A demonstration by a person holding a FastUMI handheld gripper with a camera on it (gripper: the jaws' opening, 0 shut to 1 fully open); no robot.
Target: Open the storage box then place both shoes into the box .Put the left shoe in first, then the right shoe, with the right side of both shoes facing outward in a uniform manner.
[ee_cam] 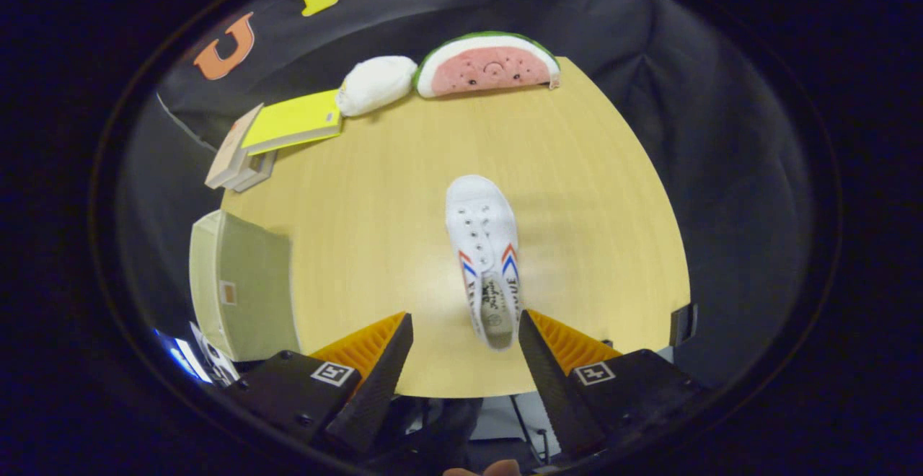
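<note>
Jaws spread above white shoe; storage box off to the left.

Gripper (465, 332) spread wide, holding nothing; white shoe (484, 259) lies on wooden surface (591, 195), heel just ahead between the fingers, toe pointing away; storage box (241, 285) partly cut off, contents not visible; beyond: books (277, 133), white pouch (376, 84), watermelon plush (489, 65).

Storage box (241, 285) cut off at near corner — shoe (484, 259) print illegible.

At the table's (577, 173) far edge lie a watermelon cushion (488, 65), a white pouch (376, 84), and perhaps books (277, 133).
</note>
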